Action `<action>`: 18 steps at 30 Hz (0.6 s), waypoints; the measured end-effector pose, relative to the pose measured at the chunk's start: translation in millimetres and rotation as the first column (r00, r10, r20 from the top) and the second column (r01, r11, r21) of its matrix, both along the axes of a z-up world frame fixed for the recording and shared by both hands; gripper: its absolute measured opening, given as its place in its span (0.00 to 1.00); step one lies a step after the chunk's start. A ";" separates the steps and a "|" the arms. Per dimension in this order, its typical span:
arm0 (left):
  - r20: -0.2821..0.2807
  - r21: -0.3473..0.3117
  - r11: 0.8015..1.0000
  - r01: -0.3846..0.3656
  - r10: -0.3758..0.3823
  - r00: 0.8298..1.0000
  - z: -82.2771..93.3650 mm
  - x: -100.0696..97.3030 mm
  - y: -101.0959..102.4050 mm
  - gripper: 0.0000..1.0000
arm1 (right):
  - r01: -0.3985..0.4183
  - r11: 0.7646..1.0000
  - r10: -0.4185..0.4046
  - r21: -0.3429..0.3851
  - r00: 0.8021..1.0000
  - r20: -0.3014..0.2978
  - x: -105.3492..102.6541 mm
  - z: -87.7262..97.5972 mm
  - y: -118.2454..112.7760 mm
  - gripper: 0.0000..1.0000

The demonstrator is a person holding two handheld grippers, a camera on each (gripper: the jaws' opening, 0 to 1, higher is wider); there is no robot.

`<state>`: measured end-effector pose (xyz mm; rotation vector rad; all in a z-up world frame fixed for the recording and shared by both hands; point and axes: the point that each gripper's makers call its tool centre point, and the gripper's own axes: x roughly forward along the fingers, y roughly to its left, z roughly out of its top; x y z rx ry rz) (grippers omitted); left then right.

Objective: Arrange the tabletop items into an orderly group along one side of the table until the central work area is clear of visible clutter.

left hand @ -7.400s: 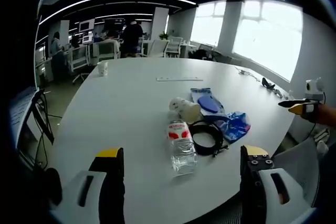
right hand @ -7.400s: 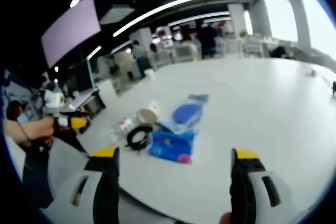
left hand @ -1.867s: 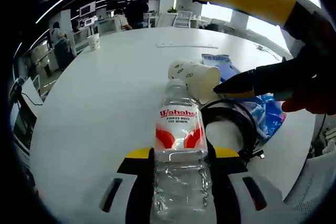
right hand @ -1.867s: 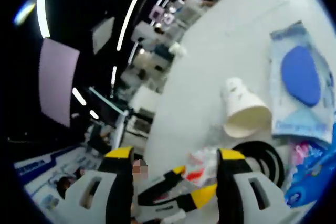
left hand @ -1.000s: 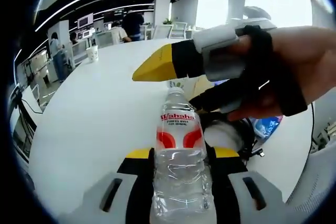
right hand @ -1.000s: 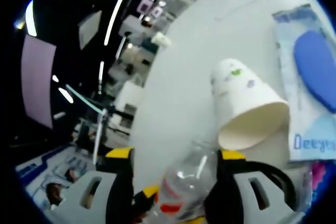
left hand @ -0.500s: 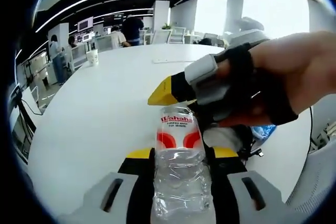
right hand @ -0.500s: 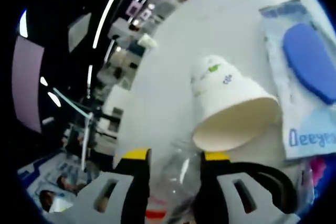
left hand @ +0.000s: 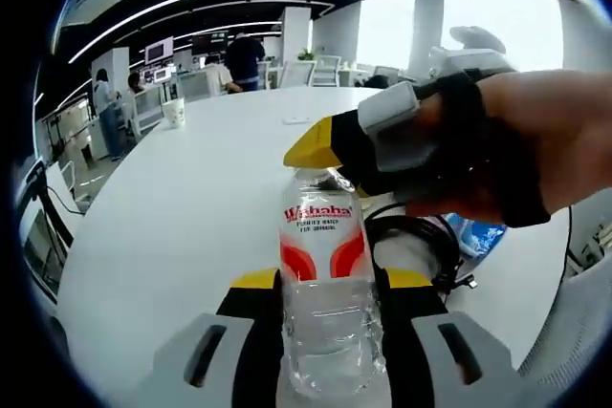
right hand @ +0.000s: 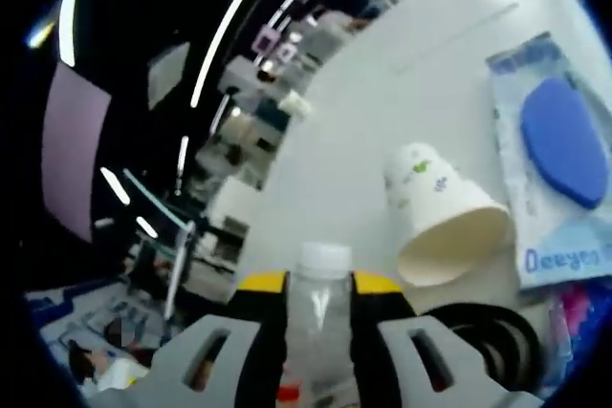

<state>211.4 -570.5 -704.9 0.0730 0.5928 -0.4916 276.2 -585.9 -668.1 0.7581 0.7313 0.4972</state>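
bottle (left hand: 323,284) upright, left jaws low — right jaws high

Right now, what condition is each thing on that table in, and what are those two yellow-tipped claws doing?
Water bottle: upright, cap on, gripped low and near the neck.
Left gripper: shut on the bottle's body.
Right gripper: shut on the bottle's neck.
Paper cup: tipped on its side, empty.
Black cable: coiled on the table.
Blue packet: lying flat.
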 end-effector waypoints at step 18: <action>0.082 0.011 1.000 0.017 -0.017 0.996 35.4 8.5 -0.8 0.36 | -0.098 0.994 0.110 -0.056 0.951 0.290 -1.5 69.6 1.8 0.18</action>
